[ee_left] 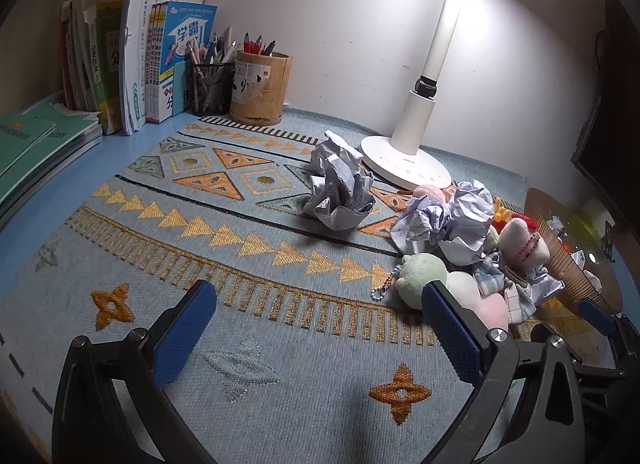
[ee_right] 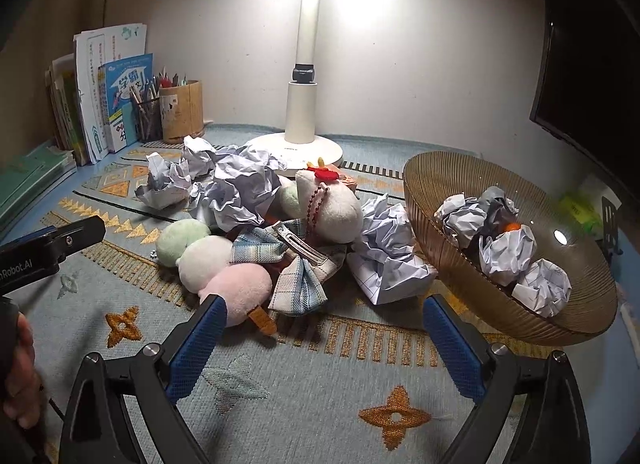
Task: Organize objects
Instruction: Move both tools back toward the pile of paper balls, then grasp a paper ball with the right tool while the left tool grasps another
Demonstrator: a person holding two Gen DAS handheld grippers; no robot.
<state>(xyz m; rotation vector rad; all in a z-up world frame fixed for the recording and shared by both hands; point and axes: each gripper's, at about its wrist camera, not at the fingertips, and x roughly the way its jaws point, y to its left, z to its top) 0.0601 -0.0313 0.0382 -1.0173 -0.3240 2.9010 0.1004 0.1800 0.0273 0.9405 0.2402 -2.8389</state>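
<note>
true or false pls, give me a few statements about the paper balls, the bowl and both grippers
1. The amber bowl holds crumpled paper balls. True.
2. The right gripper is shut on a plush toy. False: its jaws stand wide open with only the mat between them.
3. A crumpled paper lies on the mat just outside the bowl. True.
4. The left gripper holds a paper ball. False: it is open and empty.
5. The desk lamp stands inside the bowl. False: its base stands behind the toy pile, beside the bowl.
</note>
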